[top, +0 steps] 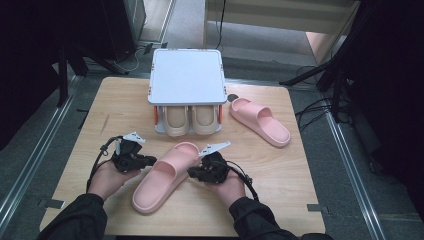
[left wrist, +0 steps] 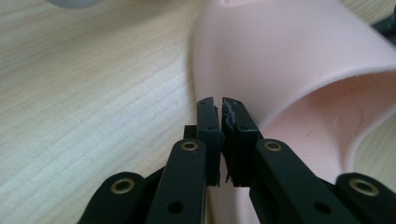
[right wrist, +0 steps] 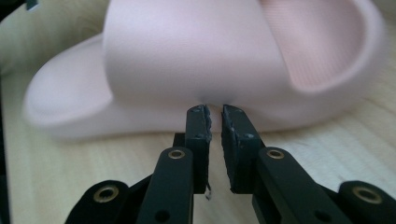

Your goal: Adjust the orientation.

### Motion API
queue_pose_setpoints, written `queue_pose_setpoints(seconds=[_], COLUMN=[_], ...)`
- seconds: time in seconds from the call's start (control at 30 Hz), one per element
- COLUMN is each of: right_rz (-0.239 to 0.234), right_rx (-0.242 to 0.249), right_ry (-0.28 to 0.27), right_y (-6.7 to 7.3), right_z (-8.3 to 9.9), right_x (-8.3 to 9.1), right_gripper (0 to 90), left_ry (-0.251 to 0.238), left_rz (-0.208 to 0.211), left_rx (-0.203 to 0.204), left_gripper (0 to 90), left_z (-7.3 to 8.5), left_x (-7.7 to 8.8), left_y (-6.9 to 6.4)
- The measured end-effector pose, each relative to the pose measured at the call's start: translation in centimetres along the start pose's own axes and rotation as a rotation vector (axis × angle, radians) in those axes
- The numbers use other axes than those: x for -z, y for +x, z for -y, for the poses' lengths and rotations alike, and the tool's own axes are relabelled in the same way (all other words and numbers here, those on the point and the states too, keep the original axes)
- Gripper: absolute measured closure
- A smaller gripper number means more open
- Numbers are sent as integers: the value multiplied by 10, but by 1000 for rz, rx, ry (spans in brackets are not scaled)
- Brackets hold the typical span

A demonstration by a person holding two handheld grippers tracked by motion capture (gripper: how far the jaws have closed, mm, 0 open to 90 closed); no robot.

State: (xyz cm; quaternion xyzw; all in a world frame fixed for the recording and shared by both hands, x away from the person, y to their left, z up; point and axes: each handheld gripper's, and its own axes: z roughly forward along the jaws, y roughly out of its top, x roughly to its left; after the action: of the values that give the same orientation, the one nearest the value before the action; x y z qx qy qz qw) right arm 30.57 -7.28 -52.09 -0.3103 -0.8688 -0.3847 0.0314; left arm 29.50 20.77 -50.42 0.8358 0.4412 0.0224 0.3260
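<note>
Both grippers, left (top: 148, 161) and right (top: 192, 172), flanked the pink slipper (top: 162, 179), jaws nearly closed and pinching nothing, tips against its strap sides; its long axis ran diagonally toward the shoe rack (top: 186, 75).

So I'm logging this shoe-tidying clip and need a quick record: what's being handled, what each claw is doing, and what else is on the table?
handled item: pink slipper, lying diagonally on the wooden table
left claw: jaws nearly together at the slipper's left side; grip cannot be confirmed
right claw: narrow gap between jaws, at the strap's base on the right side
second pink slipper: right of the rack, untouched
shoe rack: white top, beige pair stored underneath
</note>
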Motion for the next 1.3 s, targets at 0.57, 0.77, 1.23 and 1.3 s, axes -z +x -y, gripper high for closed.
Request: queue_pose_setpoints(seconds=[0.57,0.77,1.23,1.3], right_rz=[39,35,72,75], right_rx=[27,27,34,32], right_ry=[34,-15,-93,-87], right_y=[-21,-32,-61,-67], right_z=[-18,-21,-20,-18], right_x=[4,25,86,90], right_gripper=[795,733,681,693], left_ry=[-54,-42,-65,-81], left_rz=[18,75,98,98], left_rx=[30,67,25,31], left_gripper=[796,616,406,401], left_z=[5,4,2,2], left_x=[3,16,24,26], left_y=[-10,-7,-14,-12])
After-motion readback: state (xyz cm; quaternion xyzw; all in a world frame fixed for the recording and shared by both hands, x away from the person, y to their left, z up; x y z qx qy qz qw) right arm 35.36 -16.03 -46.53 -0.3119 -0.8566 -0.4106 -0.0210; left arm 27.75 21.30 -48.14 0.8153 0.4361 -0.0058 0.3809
